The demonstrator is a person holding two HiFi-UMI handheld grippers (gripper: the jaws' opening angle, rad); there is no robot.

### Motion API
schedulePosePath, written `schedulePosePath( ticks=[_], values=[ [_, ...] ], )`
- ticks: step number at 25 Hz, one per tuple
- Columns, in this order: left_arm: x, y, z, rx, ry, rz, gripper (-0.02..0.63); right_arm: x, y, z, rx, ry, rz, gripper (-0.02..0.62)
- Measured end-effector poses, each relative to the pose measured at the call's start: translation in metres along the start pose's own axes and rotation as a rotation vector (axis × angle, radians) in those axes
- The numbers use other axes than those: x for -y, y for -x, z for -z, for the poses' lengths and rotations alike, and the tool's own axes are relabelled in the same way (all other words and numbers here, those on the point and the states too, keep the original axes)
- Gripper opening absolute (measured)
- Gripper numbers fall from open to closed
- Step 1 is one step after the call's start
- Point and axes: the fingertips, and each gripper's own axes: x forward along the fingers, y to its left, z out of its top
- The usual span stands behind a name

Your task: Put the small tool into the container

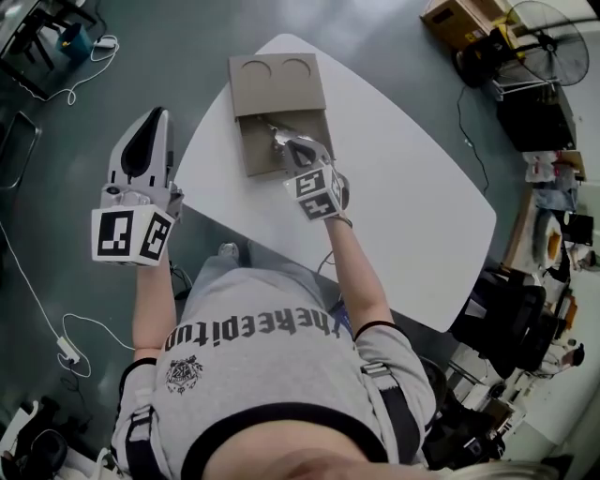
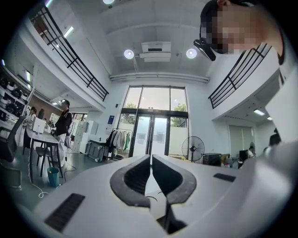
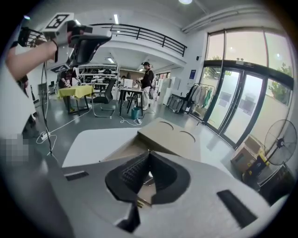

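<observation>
An open cardboard container (image 1: 261,155) sits on the white table (image 1: 403,187), its lid (image 1: 277,84) folded back. My right gripper (image 1: 289,145) reaches into the tray with its jaws closed tip to tip. The small metal tool (image 1: 275,134) lies in the tray at the jaw tips. In the right gripper view the gripper (image 3: 149,154) is shut and the tool (image 3: 148,179) shows through the hollow behind the tips, low over the container (image 3: 123,151). My left gripper (image 1: 157,114) is held up off the table's left side, shut and empty; it (image 2: 151,157) points into the hall.
The table's near edge runs close to the person's body. Cables (image 1: 56,347) trail on the floor at left. A fan (image 1: 548,37) and a cardboard box (image 1: 459,19) stand beyond the table's far right. People stand at desks (image 3: 146,76) in the background.
</observation>
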Motion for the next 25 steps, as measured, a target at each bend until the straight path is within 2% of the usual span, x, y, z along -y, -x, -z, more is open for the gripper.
schedulePosePath(
  ticks=[12,25],
  values=[
    [0.032,0.012,-0.004,0.040,0.020,0.104,0.014,0.010,0.069,-0.017,0.151,-0.197,0.157,0.005],
    [0.071,0.032,-0.013,0.080,0.023,0.205,0.014,0.011,0.153,-0.040,0.289,-0.256,0.302,0.005]
  ],
)
